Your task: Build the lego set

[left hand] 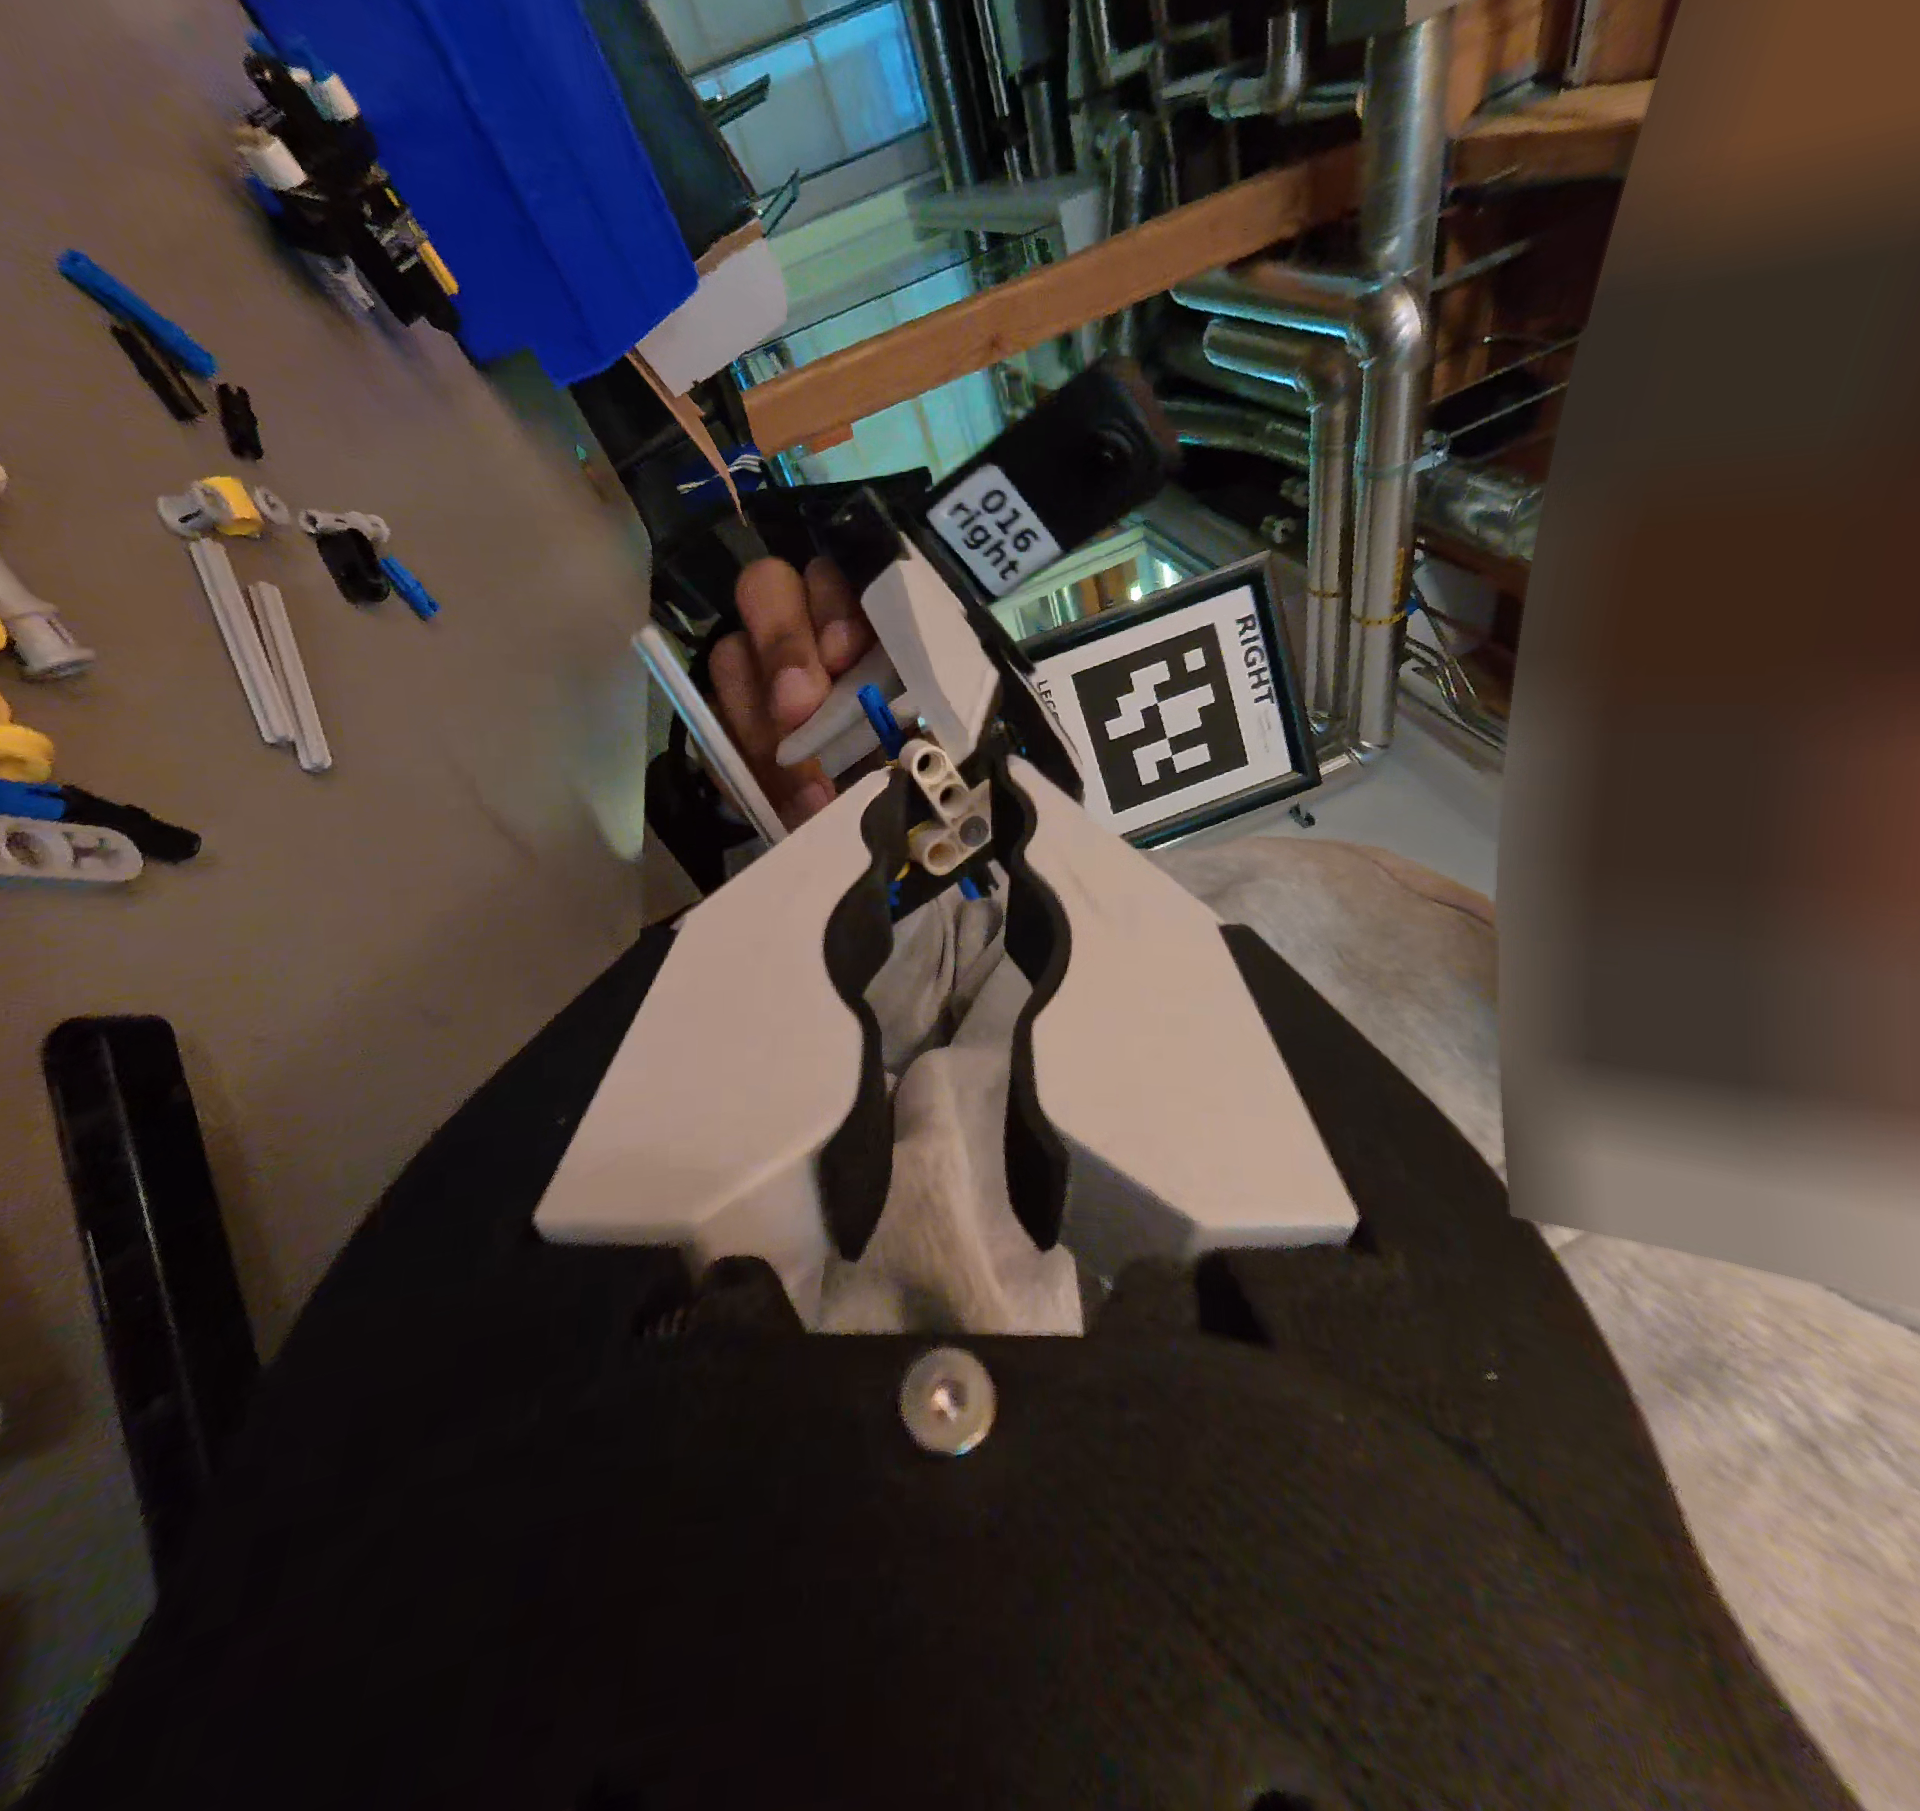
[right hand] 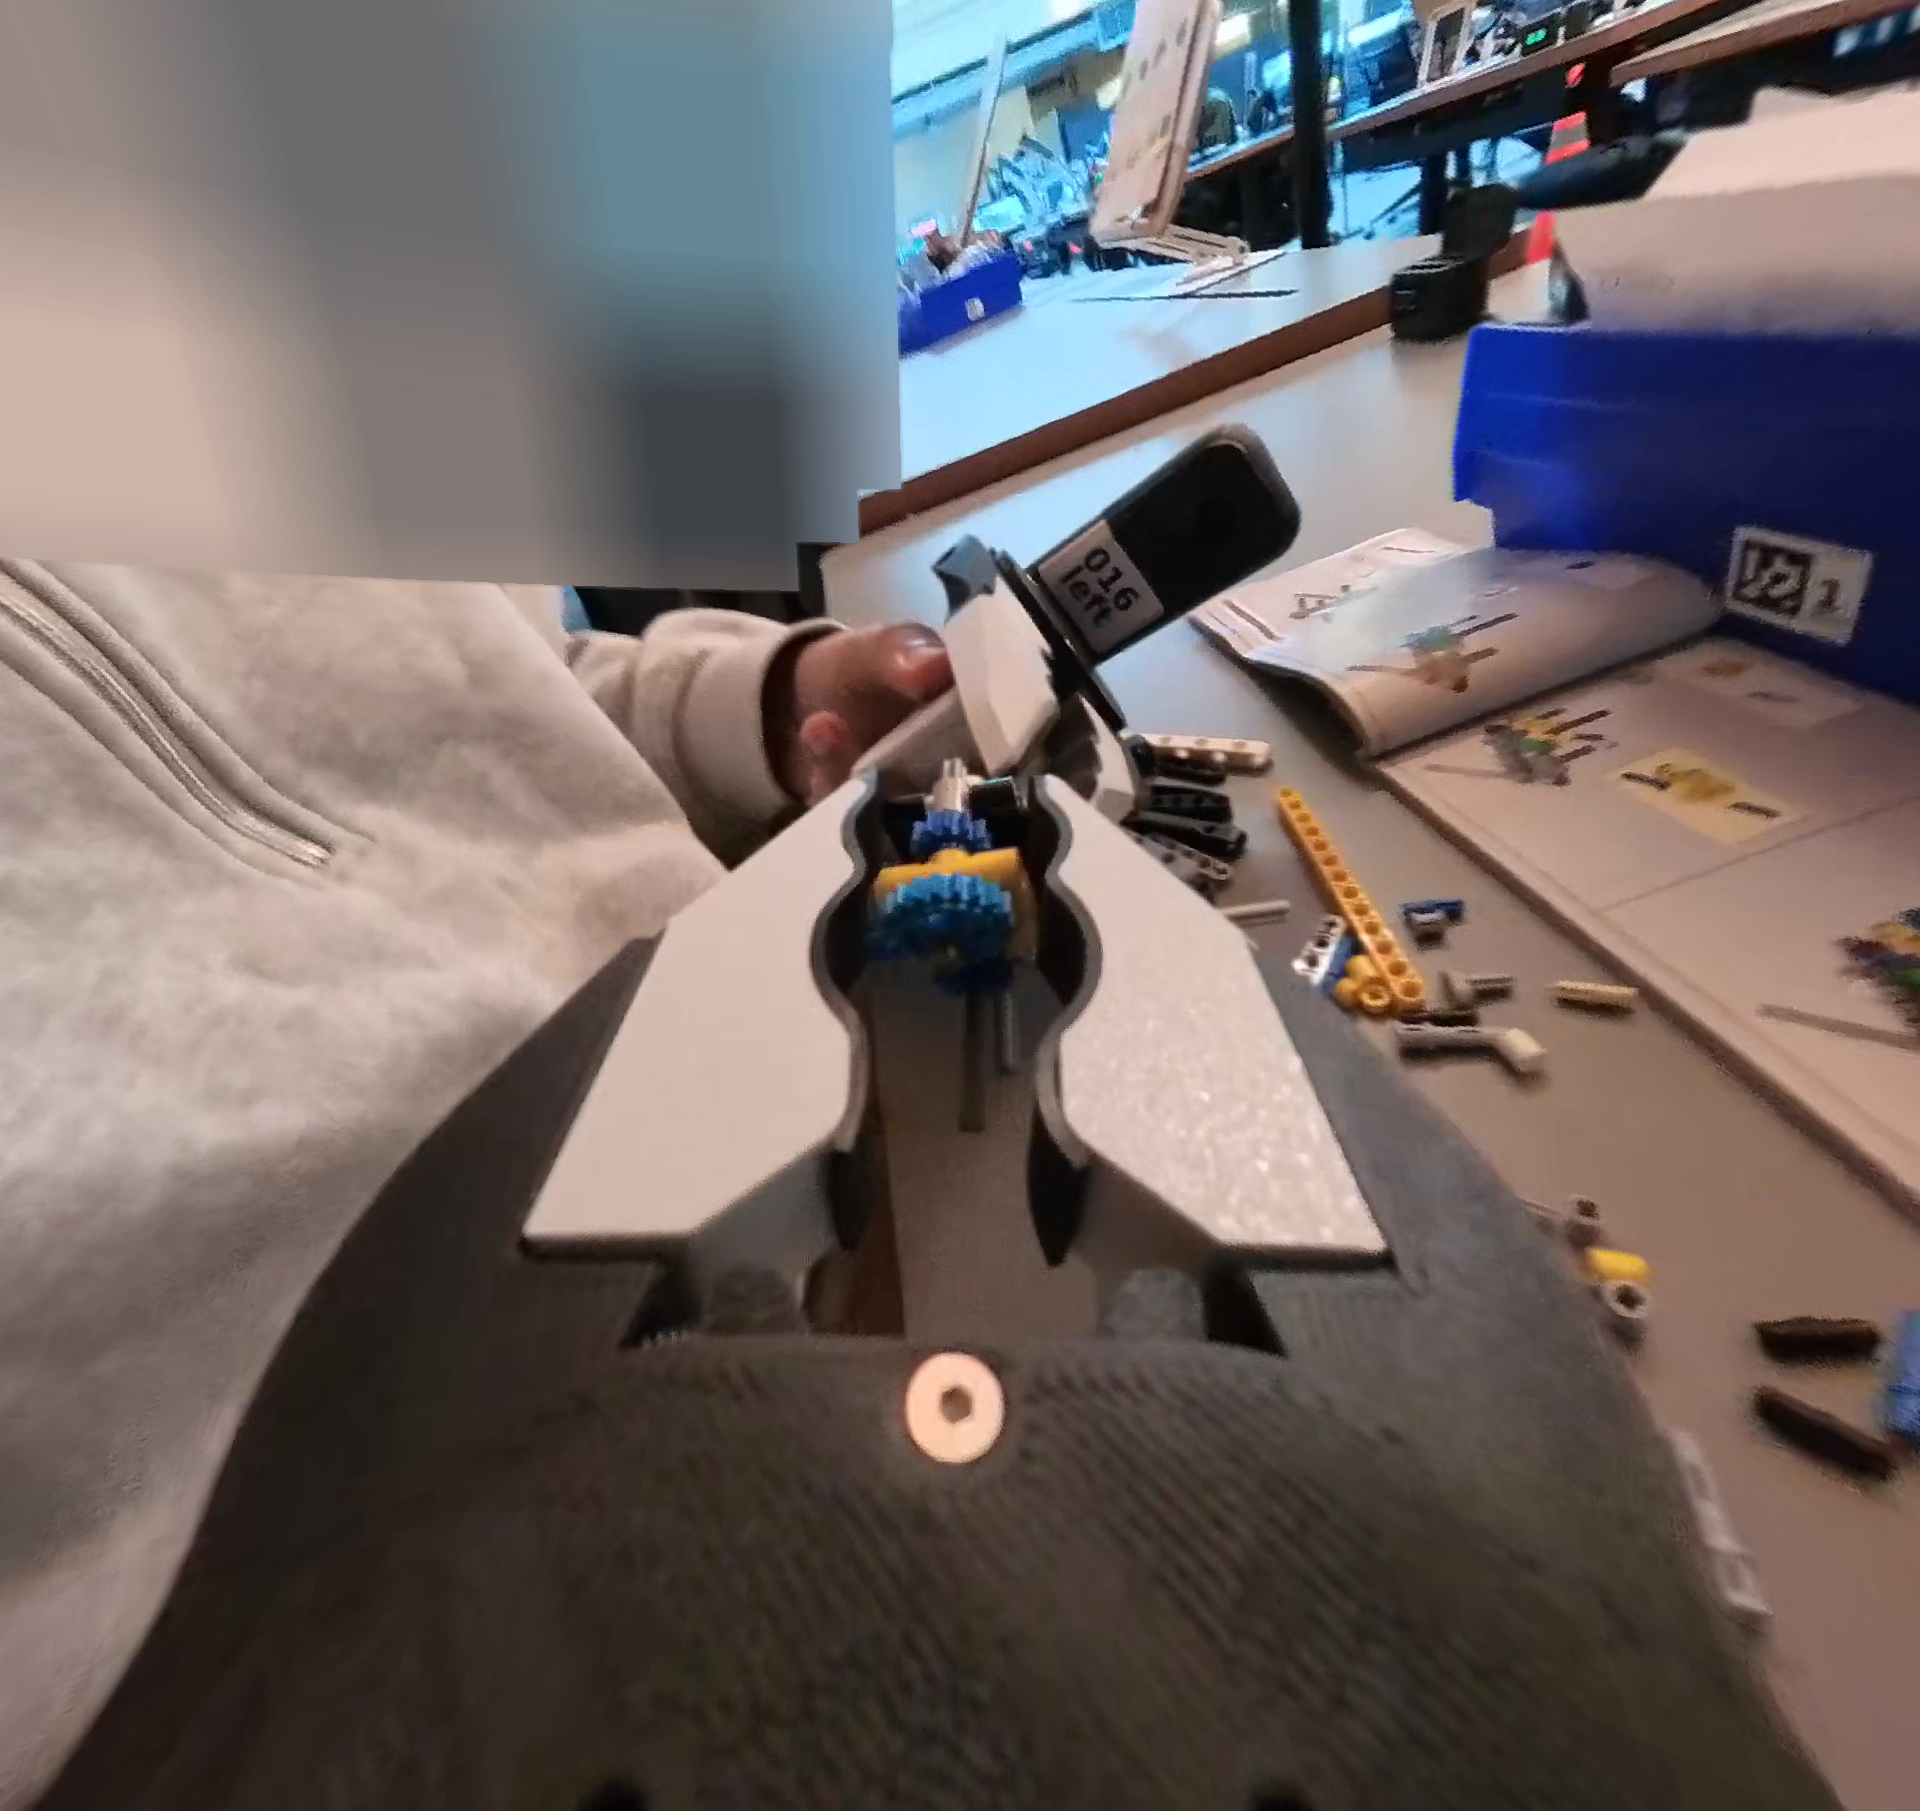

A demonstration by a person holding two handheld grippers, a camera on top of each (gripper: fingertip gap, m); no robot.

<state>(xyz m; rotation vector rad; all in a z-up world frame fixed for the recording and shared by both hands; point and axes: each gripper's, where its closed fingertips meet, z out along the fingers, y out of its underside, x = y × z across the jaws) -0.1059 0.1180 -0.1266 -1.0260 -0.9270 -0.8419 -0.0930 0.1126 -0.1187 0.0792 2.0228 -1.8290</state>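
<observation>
In the left wrist view my left gripper (left hand: 943,826) is shut on a small lego assembly (left hand: 940,805) of white beams with blue pins, held in the air above the person's lap. The right gripper (left hand: 914,660) meets it from the far side. In the right wrist view my right gripper (right hand: 951,868) is shut on the same assembly's other end, a yellow piece with blue gears (right hand: 940,914) and grey axles hanging below. The left gripper (right hand: 997,681) shows just beyond it, tip to tip.
Loose lego pieces (left hand: 249,608) lie on the grey table (left hand: 436,722), beside a blue bin (left hand: 468,120). In the right wrist view a yellow beam (right hand: 1351,904), black beams (right hand: 1184,811), an open instruction booklet (right hand: 1455,639) and the blue bin (right hand: 1683,452) sit at right. A grey sleeve (right hand: 312,826) fills the left. Both grippers' tips are close together, under 4 cm apart.
</observation>
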